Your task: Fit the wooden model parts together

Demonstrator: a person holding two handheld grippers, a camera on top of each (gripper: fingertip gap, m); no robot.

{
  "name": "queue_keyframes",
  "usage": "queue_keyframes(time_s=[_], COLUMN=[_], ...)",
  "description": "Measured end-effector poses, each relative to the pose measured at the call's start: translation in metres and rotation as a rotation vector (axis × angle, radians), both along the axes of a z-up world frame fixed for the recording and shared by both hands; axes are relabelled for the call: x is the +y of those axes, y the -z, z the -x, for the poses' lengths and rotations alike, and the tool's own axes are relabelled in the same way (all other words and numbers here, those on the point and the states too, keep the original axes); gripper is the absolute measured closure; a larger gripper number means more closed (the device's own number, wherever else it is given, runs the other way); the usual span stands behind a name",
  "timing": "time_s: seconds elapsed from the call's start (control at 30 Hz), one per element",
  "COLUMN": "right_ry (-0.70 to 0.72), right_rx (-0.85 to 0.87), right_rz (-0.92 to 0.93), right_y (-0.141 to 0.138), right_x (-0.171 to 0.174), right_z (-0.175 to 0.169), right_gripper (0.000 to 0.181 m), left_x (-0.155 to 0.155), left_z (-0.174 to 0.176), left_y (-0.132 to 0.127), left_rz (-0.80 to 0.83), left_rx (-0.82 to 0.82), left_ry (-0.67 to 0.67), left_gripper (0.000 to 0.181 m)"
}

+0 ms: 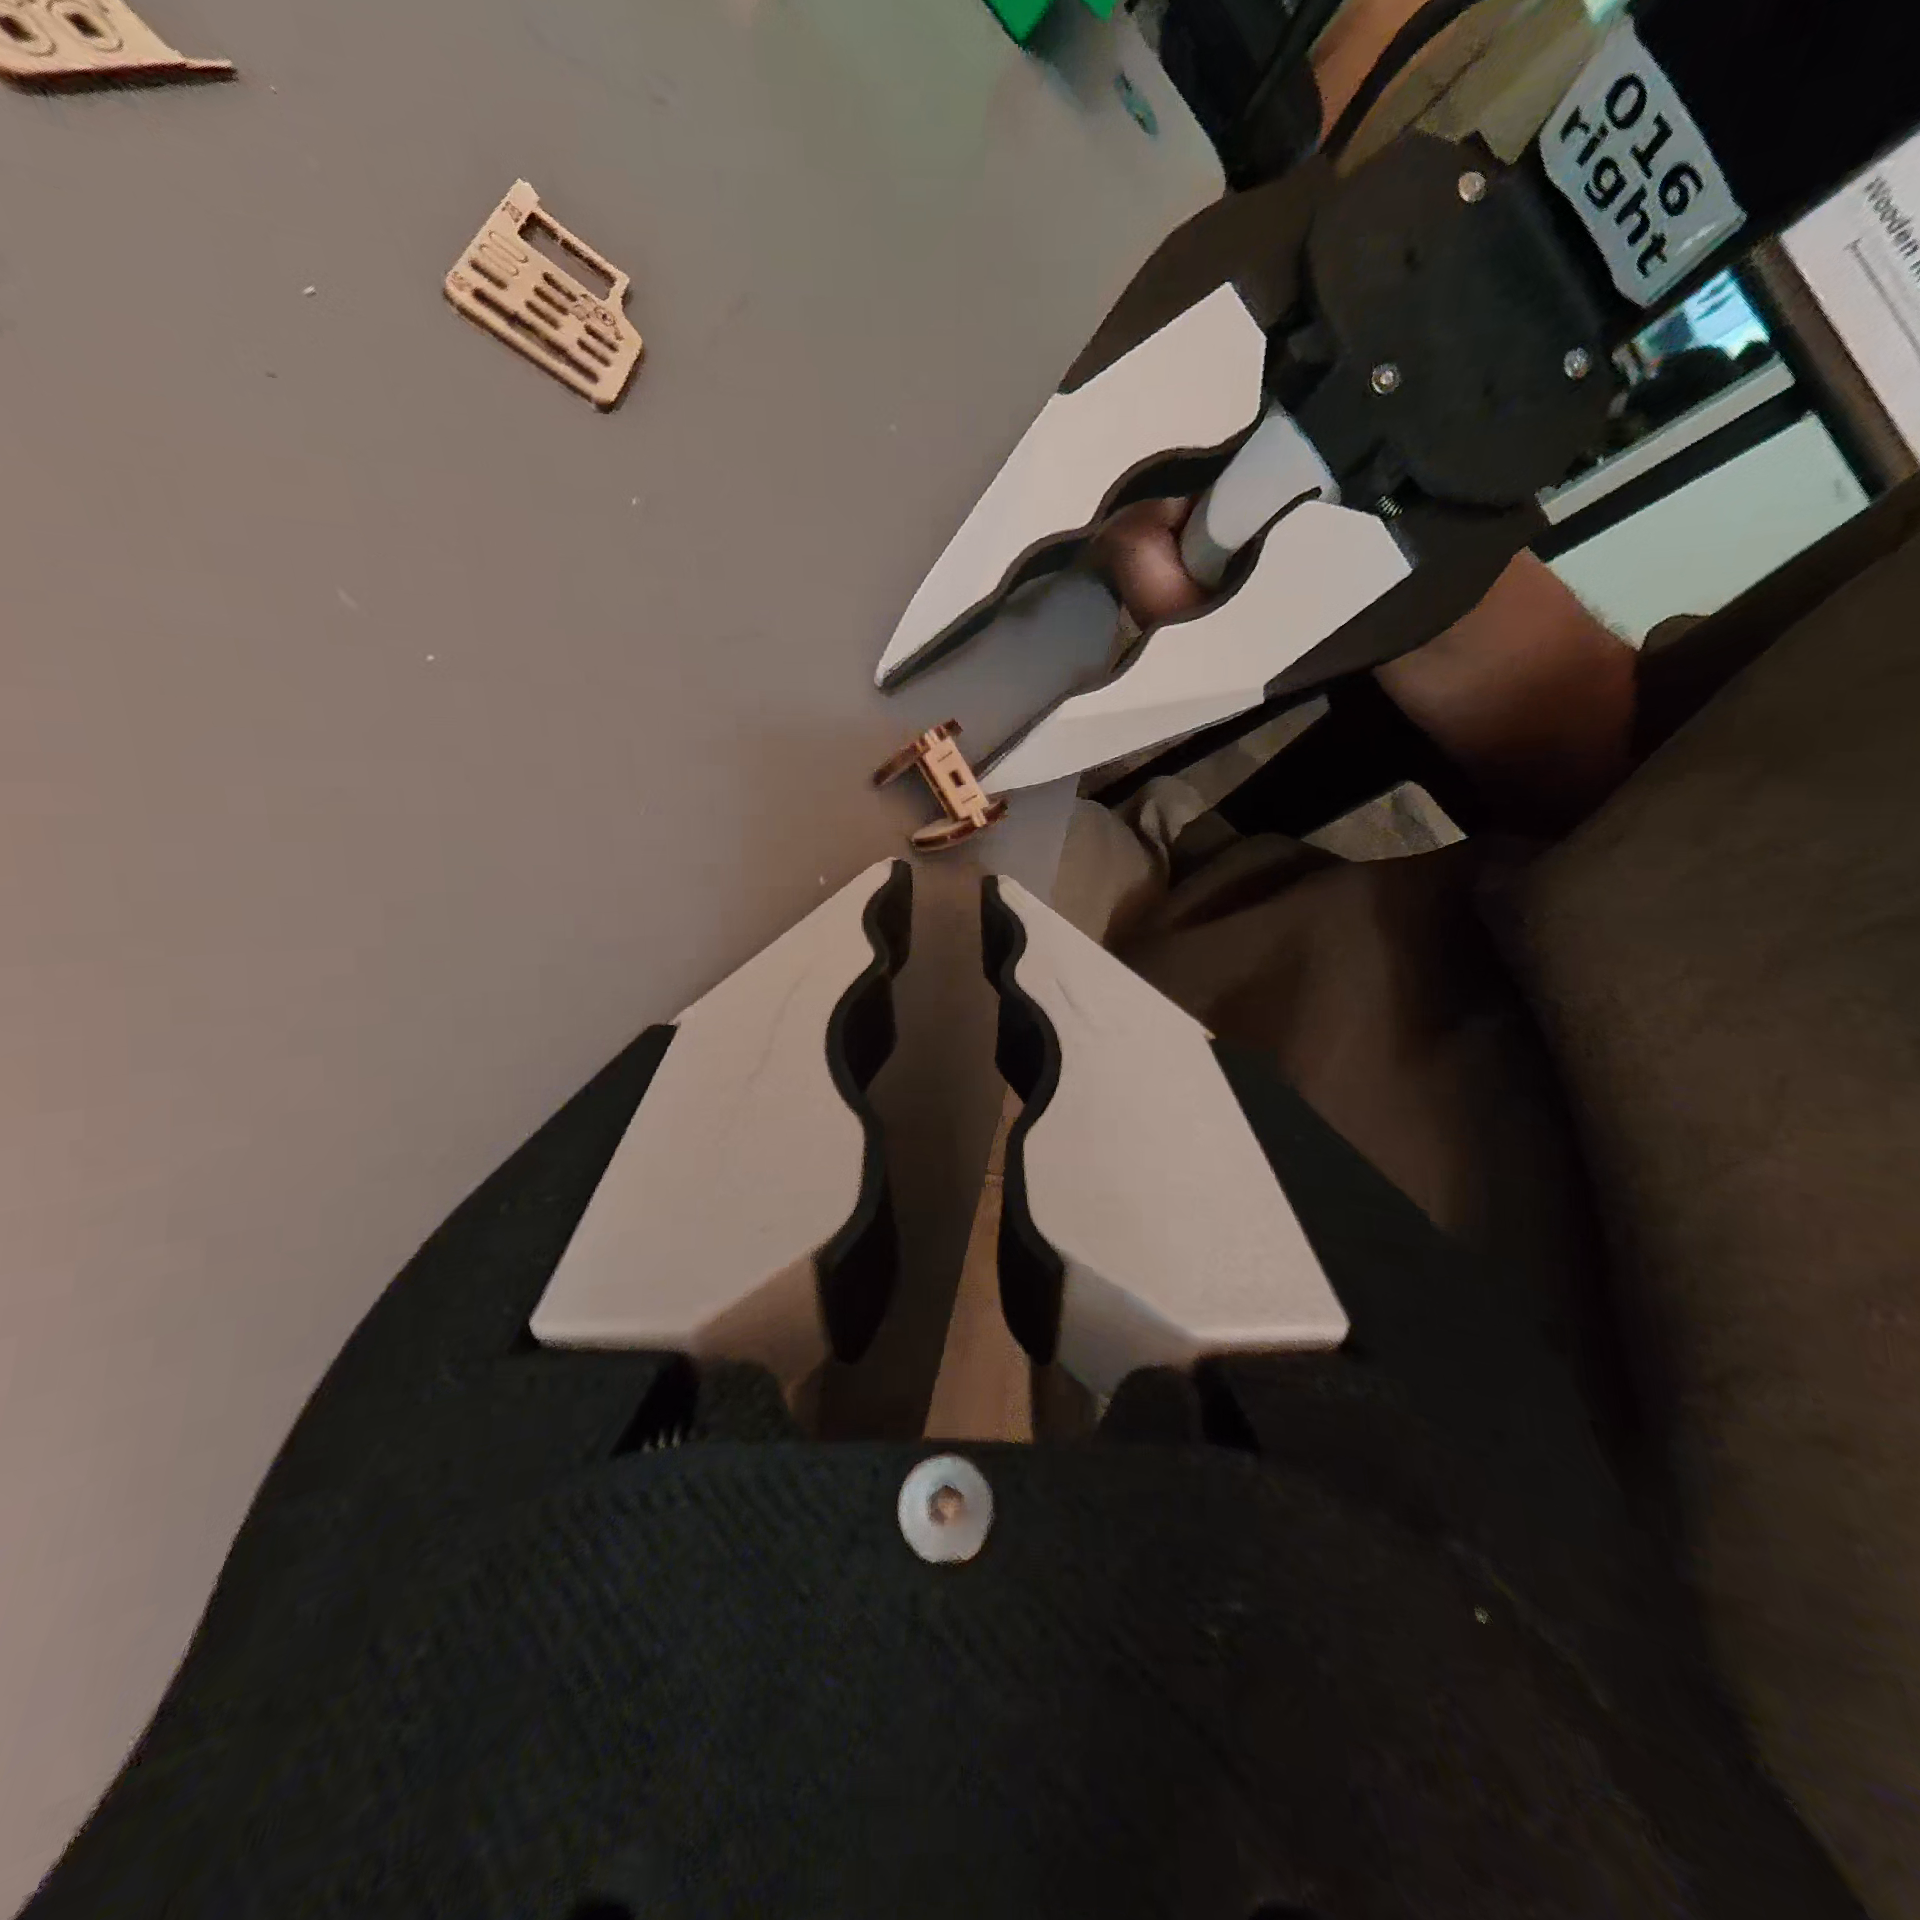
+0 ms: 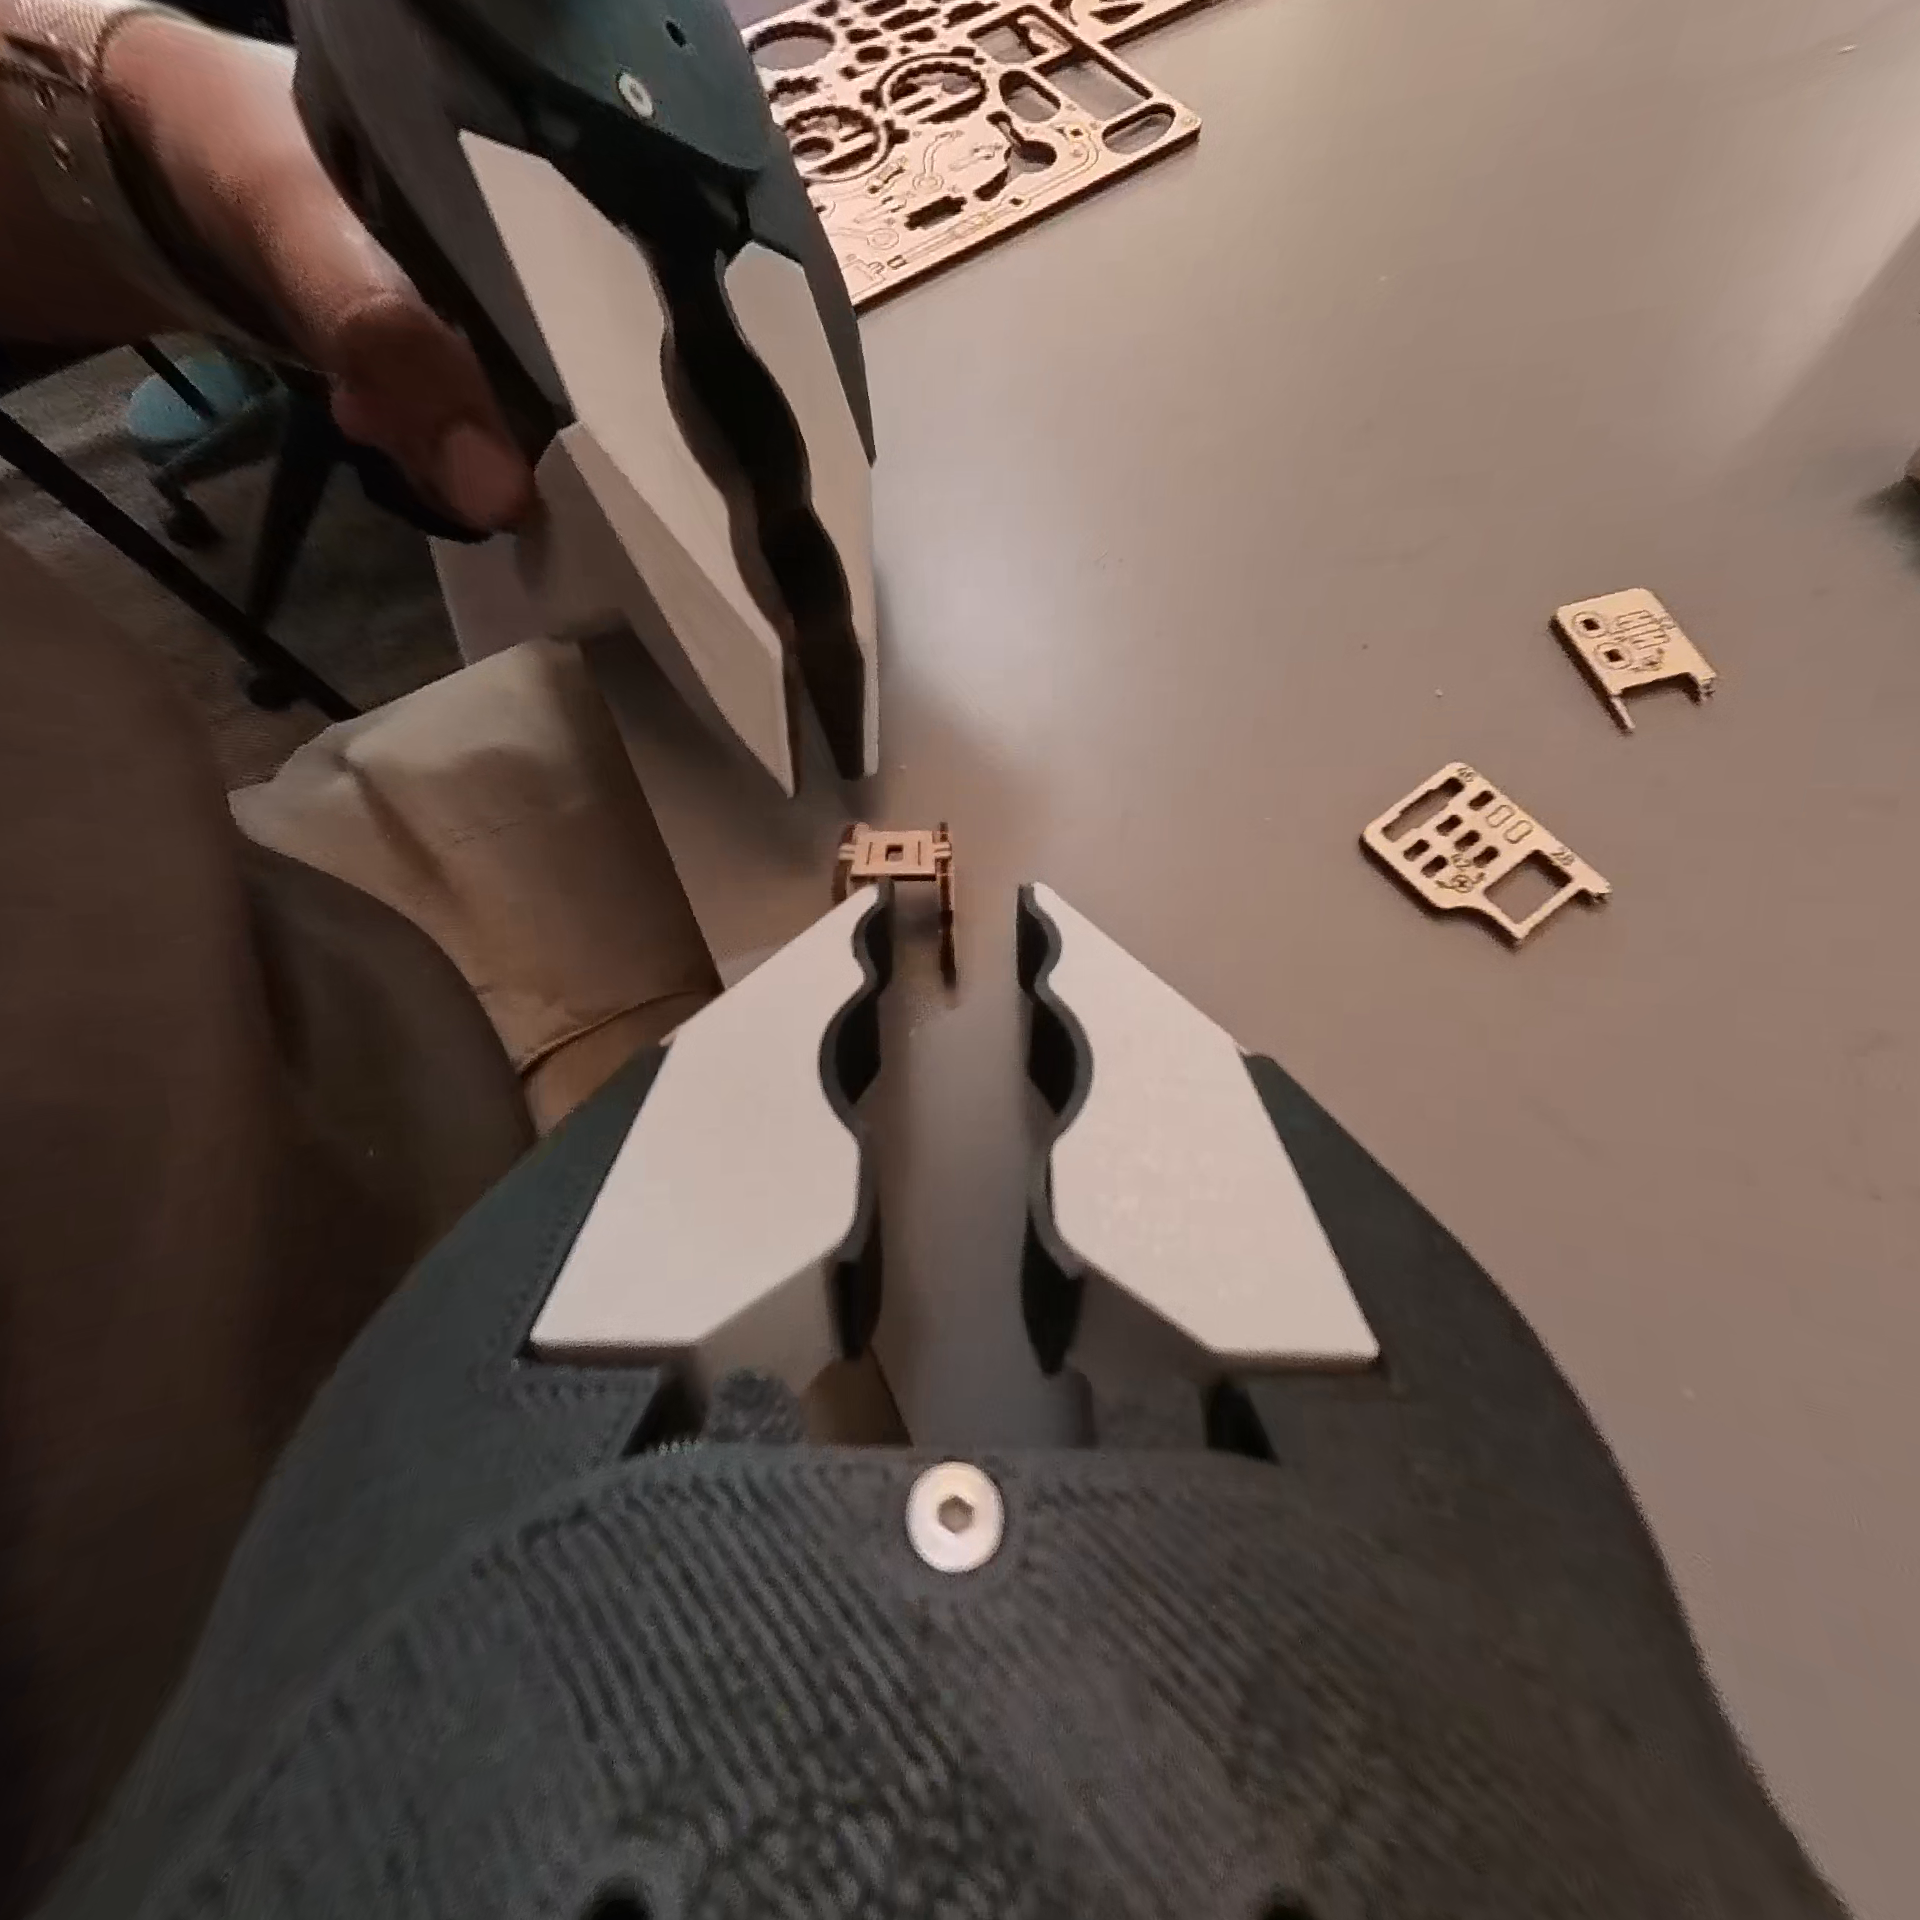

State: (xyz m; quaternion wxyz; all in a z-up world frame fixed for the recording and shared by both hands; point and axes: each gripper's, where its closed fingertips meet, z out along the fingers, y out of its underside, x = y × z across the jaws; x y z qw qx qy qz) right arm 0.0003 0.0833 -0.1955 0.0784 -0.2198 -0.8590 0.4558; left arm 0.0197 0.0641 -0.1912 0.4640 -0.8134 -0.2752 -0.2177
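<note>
A small wooden assembly (image 1: pixel 940 790), two discs joined by a slotted crosspiece, rests on the grey table (image 1: pixel 416 727) close to its near edge. My left gripper (image 1: pixel 943 878) is open with a narrow gap, its tips just short of the assembly. My right gripper (image 1: pixel 935 727) comes in from the upper right, open, its lower fingertip touching or almost touching the assembly. In the right wrist view the assembly (image 2: pixel 899 868) lies between my right gripper's (image 2: pixel 951 899) spread tips, beside the left finger and not clamped. The left gripper (image 2: pixel 826 774) hangs just above it.
A small cut-out wooden panel (image 1: pixel 545 296) and a sheet corner (image 1: pixel 94 47) lie farther off. The right wrist view shows two small panels (image 2: pixel 1486 868) (image 2: pixel 1631 655) at right and a large punched sheet (image 2: pixel 987 135) at the back. The table edge and the person's lap lie close by. The tips of both grippers are at nearly the same place.
</note>
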Motion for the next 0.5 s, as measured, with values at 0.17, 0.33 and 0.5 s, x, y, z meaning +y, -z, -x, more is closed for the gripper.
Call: queue_keyframes(time_s=[0.17, 0.33, 0.5], right_ry=[0.013, 0.026, 0.048], right_rx=[0.029, 0.071, 0.072], right_rz=[-0.019, -0.068, -0.079], right_y=[0.0007, 0.0045, 0.0050], right_x=[-0.0004, -0.0031, -0.0006], right_z=[0.0000, 0.0004, 0.0017], right_gripper=[0.167, 0.169, 0.169], left_x=[0.0082, 0.0094, 0.0073], left_z=[-0.0050, -0.0049, -0.0028], left_y=[-0.0004, -0.0001, -0.0039], left_rz=[0.005, 0.012, -0.009], left_rx=[0.050, 0.086, 0.103], left_ry=[0.015, 0.004, -0.022], left_gripper=[0.166, 0.166, 0.161])
